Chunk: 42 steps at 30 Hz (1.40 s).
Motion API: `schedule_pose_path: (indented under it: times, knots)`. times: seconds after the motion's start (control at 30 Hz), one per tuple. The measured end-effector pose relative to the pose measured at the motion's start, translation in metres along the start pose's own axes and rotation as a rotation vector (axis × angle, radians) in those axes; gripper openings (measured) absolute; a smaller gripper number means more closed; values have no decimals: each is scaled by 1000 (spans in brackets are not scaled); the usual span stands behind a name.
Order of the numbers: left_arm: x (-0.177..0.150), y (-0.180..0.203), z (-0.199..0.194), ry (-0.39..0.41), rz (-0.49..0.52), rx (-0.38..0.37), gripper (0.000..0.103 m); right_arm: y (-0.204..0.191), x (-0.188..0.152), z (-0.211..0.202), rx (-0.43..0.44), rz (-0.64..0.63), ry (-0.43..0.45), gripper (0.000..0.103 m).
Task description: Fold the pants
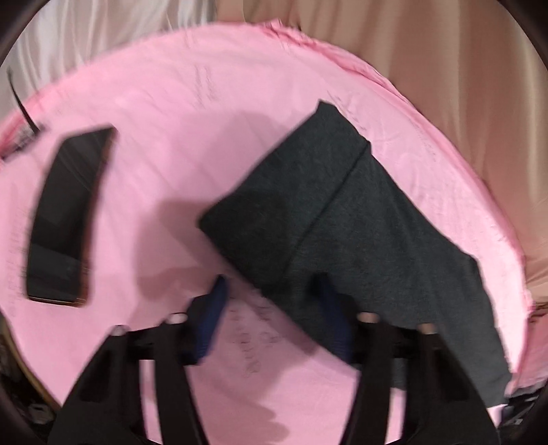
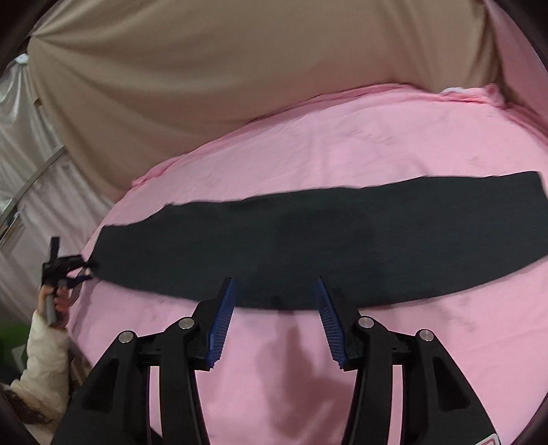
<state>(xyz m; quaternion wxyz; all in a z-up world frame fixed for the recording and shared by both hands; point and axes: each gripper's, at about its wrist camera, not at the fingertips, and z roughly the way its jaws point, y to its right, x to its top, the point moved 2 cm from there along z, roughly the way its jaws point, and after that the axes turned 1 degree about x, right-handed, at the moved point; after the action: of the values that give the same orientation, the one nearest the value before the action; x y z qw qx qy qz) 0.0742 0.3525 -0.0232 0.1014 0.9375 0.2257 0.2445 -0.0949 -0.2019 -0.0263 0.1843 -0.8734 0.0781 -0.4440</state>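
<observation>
Dark grey pants [image 2: 308, 239] lie stretched in a long flat band across the pink sheet [image 2: 342, 143]. In the left wrist view one end of the pants [image 1: 325, 212], with a seam across it, reaches down to my left gripper [image 1: 270, 284]. That gripper's jaws stand apart, and the cloth's edge lies by the right pad [image 1: 334, 318] without being pinched. The right wrist view shows the left gripper [image 2: 84, 272] at the band's left end. My right gripper [image 2: 275, 280] is open at the middle of the near edge, with nothing between its pads.
A black flat slab [image 1: 68, 215] lies on the sheet left of the pants. Beige curtain [image 2: 205, 85] hangs behind the bed and a sheer white curtain [image 1: 85, 30] beside it. A hand [image 2: 51, 301] in a cream sleeve [image 2: 44, 359] holds the left gripper.
</observation>
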Motion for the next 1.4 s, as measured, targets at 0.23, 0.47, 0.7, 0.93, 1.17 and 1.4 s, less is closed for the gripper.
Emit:
schedule_pose_path:
  times: [0.23,0.47,0.7,0.93,1.17,1.4]
  knots:
    - [4,-4,-4,6,-23,-59,24,-45,-9,76,182,116,-129,50]
    - [18,0,-8,11,8,-98,13,-43,13,92,158,169,-65,1]
    - [39,30,-48,104,72,-168,12,-74,60,52,114,9,92,3]
    - [32,29,-39,88,94,-103,12,-52,-10,78,190,137,-131,49]
    - [14,5,-32,40,60,-45,14,-22,-16,96,130,222,-82,14]
    - [6,9,-53,90,90,-64,9,-38,20,72,91,130,59,1]
